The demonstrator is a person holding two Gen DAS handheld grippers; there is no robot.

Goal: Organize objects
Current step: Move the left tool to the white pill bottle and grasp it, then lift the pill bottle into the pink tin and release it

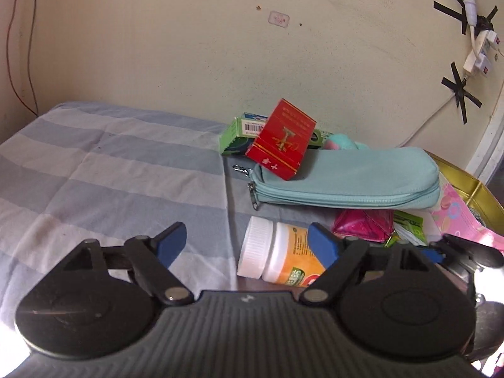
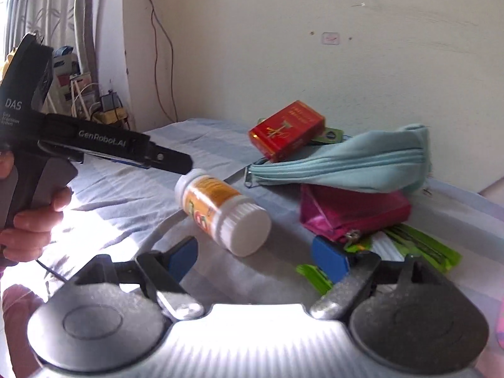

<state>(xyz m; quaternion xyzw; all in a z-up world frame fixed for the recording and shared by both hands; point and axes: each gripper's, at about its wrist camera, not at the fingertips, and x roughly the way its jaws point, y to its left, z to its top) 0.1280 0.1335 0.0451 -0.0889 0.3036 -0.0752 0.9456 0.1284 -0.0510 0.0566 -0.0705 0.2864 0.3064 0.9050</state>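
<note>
A white-capped pill bottle [image 1: 277, 255] [image 2: 220, 208] with an orange label lies on its side on the striped bed sheet [image 1: 94, 163]. My left gripper [image 1: 247, 241] is open just in front of it; its right finger overlaps the bottle's label, and the pads do not press. In the right wrist view the left gripper [image 2: 178, 163] comes in from the left, its tip by the bottle's base. My right gripper [image 2: 255, 255] is open and empty near the bottle's cap. A red box [image 1: 280, 140] [image 2: 286, 129] leans on a teal zip pouch [image 1: 346, 176] [image 2: 346, 163].
A magenta pouch [image 2: 349, 211] lies under the teal one, with green packets [image 2: 419, 245] beside it. A green box [image 1: 239, 132] sits behind the red box. A gold tin [image 1: 466, 186] and a pink bag [image 1: 456, 214] are at the right. Behind stands a wall with taped cables [image 1: 472, 47].
</note>
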